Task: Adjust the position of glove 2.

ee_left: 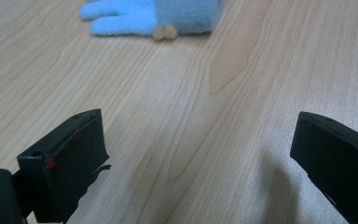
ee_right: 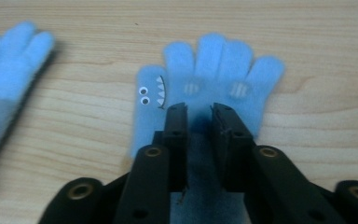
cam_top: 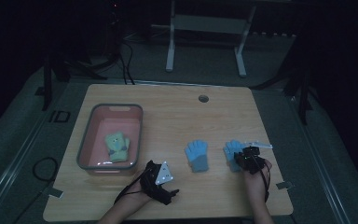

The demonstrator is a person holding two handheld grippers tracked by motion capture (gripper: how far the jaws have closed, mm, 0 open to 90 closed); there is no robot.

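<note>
Your right hand-held gripper [ee_right: 199, 112] sits over the right-hand blue glove [ee_right: 214, 70], its 2 black jaws drawn close together with a narrow strip of the glove's darker grey-blue cuff between them; whether they are truly pinching the fabric, I cannot tell. That glove is soft, fuzzy knit, lying flat with its fingers spread away from you, and its thumb carries a little monster face: 2 googly eyes and a row of white teeth. 2 pale striped patches sit at the base of the middle fingers.

Your left hand-held gripper [cam_top: 161, 179] rests low near the front edge of the table [cam_top: 177, 112], jaws spread wide over bare wood with nothing between them. Ahead of it lies the second blue glove [cam_top: 197, 155], the same fleecy knit, pale blue fingers and a greyer cuff, well apart from its partner.

To the left stands a rectangular plastic tub [cam_top: 85, 140] with rounded corners, grey rim and pink inside. In it lies a green glove [cam_top: 117, 147] with a small face design.

The table is light wood-grain laminate, smooth, with rounded corners and a round cable hole [cam_top: 203, 98] near the far edge. Around it the room is dim, with grey floor, black cables [cam_top: 128, 65] trailing off, and a white metal frame [cam_top: 205, 32] standing behind.
</note>
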